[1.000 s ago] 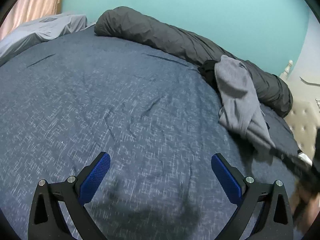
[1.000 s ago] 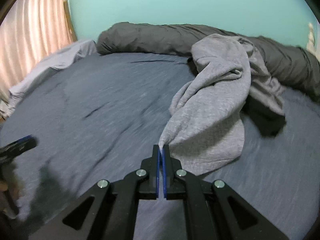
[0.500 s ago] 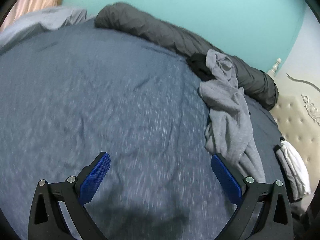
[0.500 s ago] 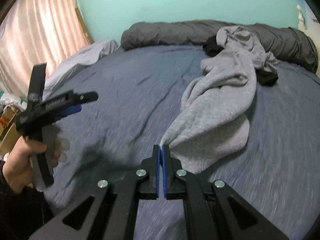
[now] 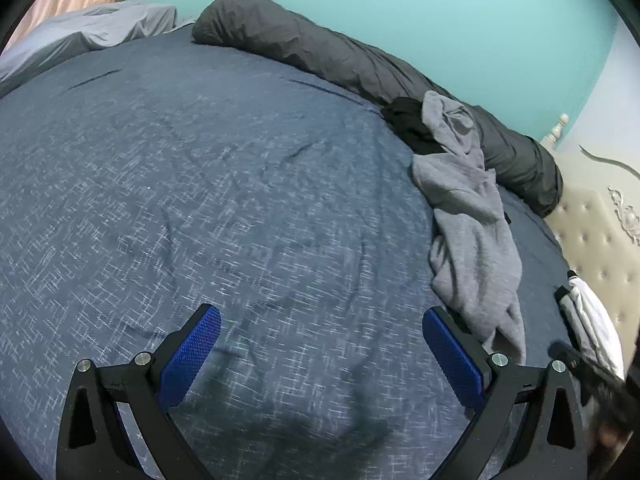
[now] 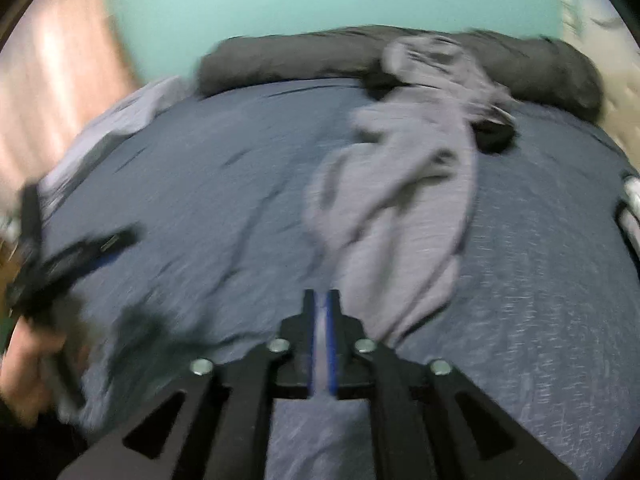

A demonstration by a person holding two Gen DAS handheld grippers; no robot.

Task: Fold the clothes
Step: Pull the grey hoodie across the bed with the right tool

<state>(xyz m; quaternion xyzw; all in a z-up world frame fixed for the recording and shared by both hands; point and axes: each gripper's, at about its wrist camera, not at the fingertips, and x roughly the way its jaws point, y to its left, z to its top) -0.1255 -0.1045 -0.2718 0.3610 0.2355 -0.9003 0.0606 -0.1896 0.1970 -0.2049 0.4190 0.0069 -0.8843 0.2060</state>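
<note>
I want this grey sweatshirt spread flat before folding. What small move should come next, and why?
Probably bring the open left gripper across to the near hem of the grey sweatshirt. It lies bunched lengthwise on the blue bedspread, and the right gripper is opening, fabric between its fingers.

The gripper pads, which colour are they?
Blue pads, clearest in the left wrist view.

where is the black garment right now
In the left wrist view the black garment lies at the far right of the bed, wedged between the grey sweatshirt and the rolled dark duvet.
</note>
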